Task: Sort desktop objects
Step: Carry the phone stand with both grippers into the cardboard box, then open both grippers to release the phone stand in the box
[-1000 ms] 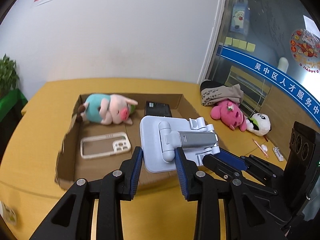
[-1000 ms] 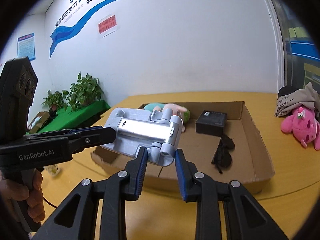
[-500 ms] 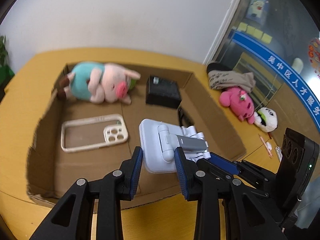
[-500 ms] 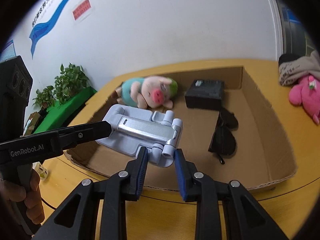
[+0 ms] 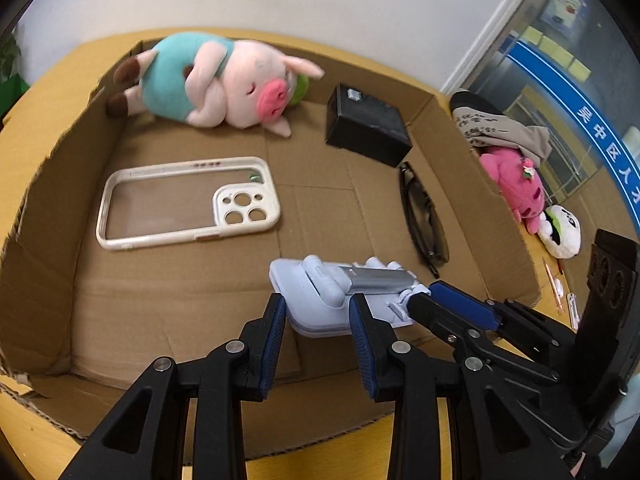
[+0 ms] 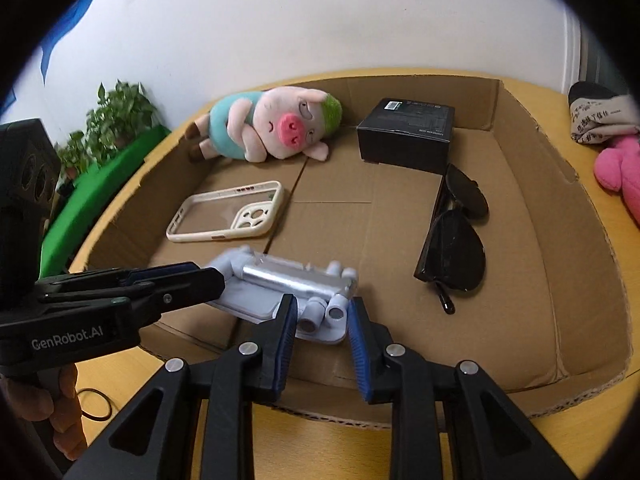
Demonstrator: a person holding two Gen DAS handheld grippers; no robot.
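Observation:
A pale blue folding phone stand [image 5: 332,296] [image 6: 288,292] lies low over the front part of a shallow cardboard box [image 5: 48,240] [image 6: 560,264]. My left gripper [image 5: 316,320] is shut on its base end. My right gripper [image 6: 322,320] is shut on its hinge end, and it shows in the left wrist view [image 5: 440,304]. In the box lie a pig plush [image 5: 216,80] [image 6: 272,124], a white phone case [image 5: 184,200] [image 6: 228,212], a black box [image 5: 368,124] [image 6: 408,136] and dark sunglasses [image 5: 424,220] [image 6: 456,232].
The box sits on a yellow table [image 6: 520,448]. To its right lie a pink plush [image 5: 516,184] [image 6: 620,168], a panda plush [image 5: 560,232], a folded cloth [image 5: 496,128] and pens [image 5: 554,284]. Green plants [image 6: 108,120] stand at the left.
Both grippers have carried the phone stand forward over the box's front wall and down close to its floor. Both stay shut on it.

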